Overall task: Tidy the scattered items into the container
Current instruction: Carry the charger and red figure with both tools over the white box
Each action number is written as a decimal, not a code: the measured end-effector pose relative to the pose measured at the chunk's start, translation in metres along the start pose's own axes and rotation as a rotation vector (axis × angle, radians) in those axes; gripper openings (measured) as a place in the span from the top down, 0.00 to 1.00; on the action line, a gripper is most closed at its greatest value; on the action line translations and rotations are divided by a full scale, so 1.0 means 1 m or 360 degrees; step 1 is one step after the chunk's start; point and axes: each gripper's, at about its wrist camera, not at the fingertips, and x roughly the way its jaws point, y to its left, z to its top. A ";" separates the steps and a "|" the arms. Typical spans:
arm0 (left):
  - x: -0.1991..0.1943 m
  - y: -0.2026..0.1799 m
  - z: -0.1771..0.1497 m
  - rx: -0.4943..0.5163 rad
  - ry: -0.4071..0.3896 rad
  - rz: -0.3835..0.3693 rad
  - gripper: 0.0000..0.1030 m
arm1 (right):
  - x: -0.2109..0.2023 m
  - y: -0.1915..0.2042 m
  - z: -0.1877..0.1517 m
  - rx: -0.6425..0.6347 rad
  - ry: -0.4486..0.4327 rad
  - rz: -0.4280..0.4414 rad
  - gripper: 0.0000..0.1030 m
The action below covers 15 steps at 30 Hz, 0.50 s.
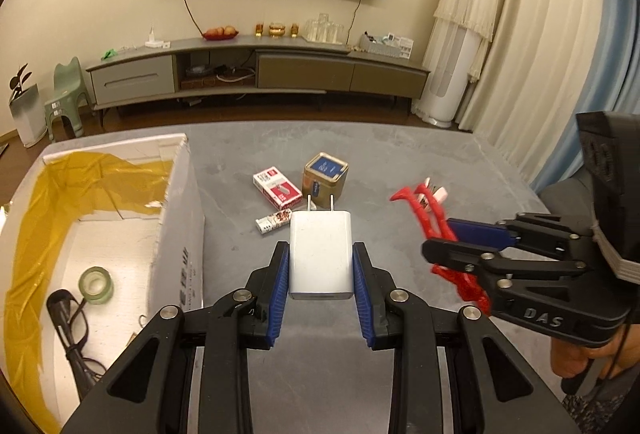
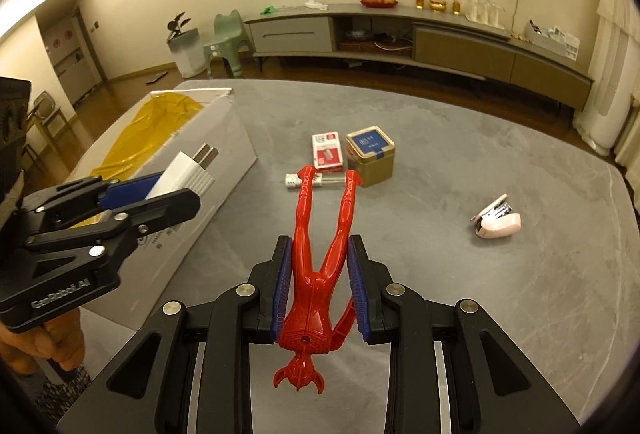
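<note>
White plastic marks the charger plug point(image 1: 321, 254), pinched between the blue pads of the left claw point(image 1: 321, 266) above the grey worktop point(image 1: 400, 162), just right of the cardboard box point(image 1: 180, 234); its two prongs point forward, away from the holder, and its long axis runs along the fingers. Beside it, the right claw point(image 2: 320, 274) is closed on a red toy figure point(image 2: 316, 274) at the hips, head toward the camera, legs stretched forward, long axis likewise in line with the fingers. Both loads appear lifted clear of the worktop. To finish the step well, each claw should probably travel left over the box wall before letting go, one at a time so the two do not collide, and release low over bare floor, clear of the tape roll point(image 1: 96, 286) and the glasses point(image 1: 72, 322) already inside. Still out on the worktop are a red carton point(image 1: 277, 188), a gold tin point(image 1: 325, 176), a small tube point(image 1: 273, 222) and a pink stapler point(image 2: 498, 220).
</note>
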 end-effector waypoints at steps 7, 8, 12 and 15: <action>-0.022 0.002 0.003 0.0000 -0.0056 0.0014 0.70 | -0.014 0.017 0.004 -0.0038 -0.0042 0.0013 0.72; -0.025 0.003 0.003 -0.0002 -0.0062 0.0016 0.70 | -0.018 0.020 0.005 -0.0047 -0.0051 0.0014 0.72; -0.037 0.005 0.004 -0.0005 -0.0090 0.0024 0.70 | -0.029 0.032 0.008 -0.0071 -0.0085 0.0021 0.72; -0.045 0.007 0.004 -0.0005 -0.0110 0.0029 0.70 | -0.037 0.041 0.011 -0.0092 -0.0112 0.0028 0.72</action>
